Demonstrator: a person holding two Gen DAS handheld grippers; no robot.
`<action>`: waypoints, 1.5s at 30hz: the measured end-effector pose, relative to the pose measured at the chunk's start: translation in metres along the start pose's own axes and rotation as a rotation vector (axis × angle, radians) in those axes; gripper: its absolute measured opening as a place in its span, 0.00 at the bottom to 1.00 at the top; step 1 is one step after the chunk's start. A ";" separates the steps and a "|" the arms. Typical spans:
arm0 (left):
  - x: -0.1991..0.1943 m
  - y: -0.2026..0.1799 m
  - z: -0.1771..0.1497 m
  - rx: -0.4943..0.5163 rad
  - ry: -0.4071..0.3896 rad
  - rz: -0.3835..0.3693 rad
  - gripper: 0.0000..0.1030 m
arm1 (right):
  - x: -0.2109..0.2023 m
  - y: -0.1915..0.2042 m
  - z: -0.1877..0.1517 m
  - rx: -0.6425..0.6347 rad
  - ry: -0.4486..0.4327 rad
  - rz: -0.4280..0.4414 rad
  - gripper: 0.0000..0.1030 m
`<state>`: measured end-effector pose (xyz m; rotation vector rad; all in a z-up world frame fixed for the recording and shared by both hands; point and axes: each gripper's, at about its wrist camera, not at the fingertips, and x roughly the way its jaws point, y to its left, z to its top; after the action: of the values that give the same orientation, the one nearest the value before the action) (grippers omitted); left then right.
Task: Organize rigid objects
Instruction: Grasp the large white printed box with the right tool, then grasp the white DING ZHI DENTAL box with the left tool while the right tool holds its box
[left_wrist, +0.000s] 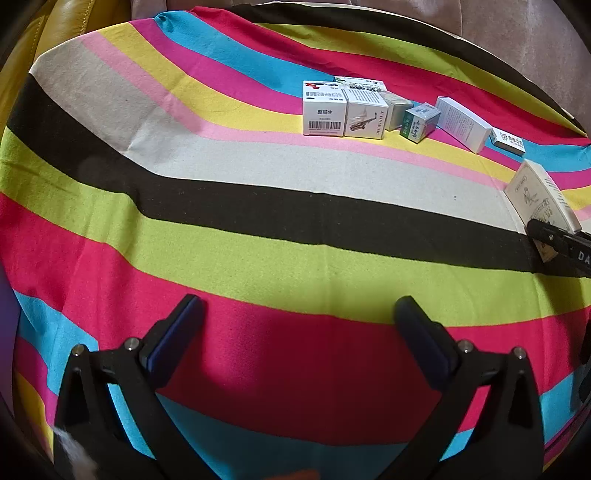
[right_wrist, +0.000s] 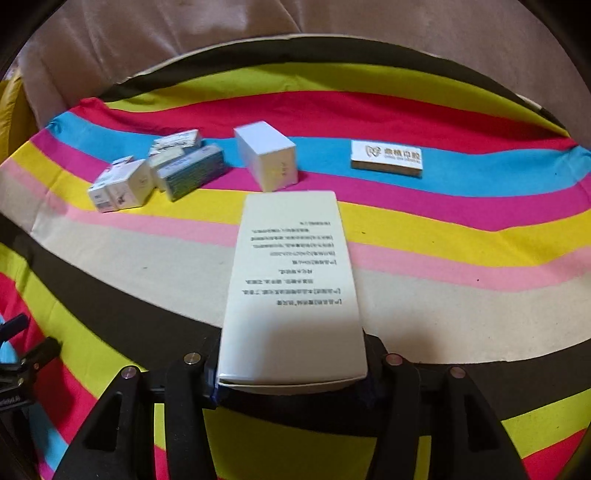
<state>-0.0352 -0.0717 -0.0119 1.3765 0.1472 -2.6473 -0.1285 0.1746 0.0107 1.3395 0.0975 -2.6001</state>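
My right gripper (right_wrist: 291, 384) is shut on a long cream box (right_wrist: 291, 280) with printed text, held above the striped cloth; the same box shows at the right edge of the left wrist view (left_wrist: 539, 195). My left gripper (left_wrist: 299, 317) is open and empty over the red stripe. A cluster of small boxes (left_wrist: 343, 110) stands side by side at the far middle; it also shows in the right wrist view (right_wrist: 155, 170). A white upright box (right_wrist: 267, 155) lies right of the cluster, and a flat white box (right_wrist: 386, 158) lies further right.
A striped cloth (left_wrist: 184, 229) covers the table. A beige sofa (right_wrist: 184, 33) runs behind it, and a yellow cushion (left_wrist: 70, 18) sits at the far left. The left gripper's parts show at the left edge of the right wrist view (right_wrist: 22, 354).
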 end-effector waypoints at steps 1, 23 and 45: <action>0.000 0.000 0.000 0.000 0.000 0.000 1.00 | 0.002 -0.001 0.001 -0.008 0.002 -0.004 0.56; 0.014 -0.161 0.087 0.402 -0.094 -0.263 1.00 | -0.005 -0.091 -0.014 0.116 -0.041 -0.140 0.50; 0.121 -0.339 0.180 0.830 0.095 -0.454 0.33 | -0.004 -0.102 -0.006 0.173 -0.061 -0.059 0.52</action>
<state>-0.3097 0.2224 -0.0022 1.8603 -0.8147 -3.1790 -0.1440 0.2755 0.0065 1.3286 -0.1022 -2.7507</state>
